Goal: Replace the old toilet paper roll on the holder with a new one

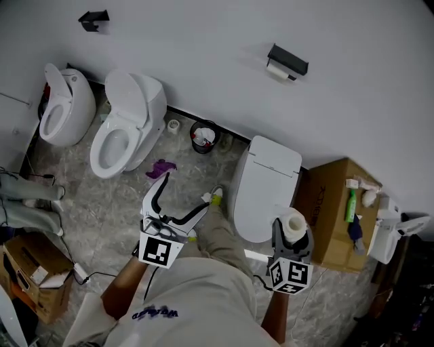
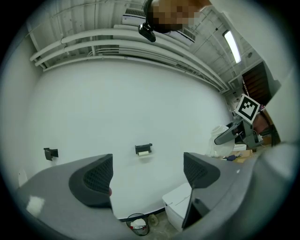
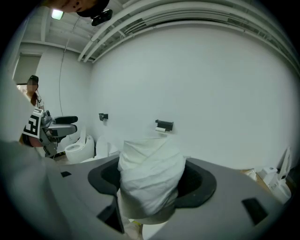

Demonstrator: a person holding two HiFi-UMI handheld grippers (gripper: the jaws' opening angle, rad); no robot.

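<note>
The black wall holder point(image 1: 287, 61) carries a thin white old roll point(image 1: 277, 72) on the far wall; it also shows small in the left gripper view as the holder point(image 2: 144, 149) and in the right gripper view as the holder point(image 3: 164, 125). My right gripper point(image 1: 293, 232) is shut on a new white toilet paper roll point(image 1: 293, 223), which stands upright between the jaws and fills the right gripper view as the roll point(image 3: 151, 176). My left gripper point(image 1: 184, 190) stands open and empty, its pads point(image 2: 97, 177) wide apart and pointing level at the wall.
A white toilet point(image 1: 266, 186) with its lid down stands below the holder. A small black bin point(image 1: 203, 137) sits by the wall, with two more toilets point(image 1: 129, 122) to the left. A cardboard box point(image 1: 337, 210) with bottles is on the right. A second black holder point(image 1: 93, 19) hangs at the far left.
</note>
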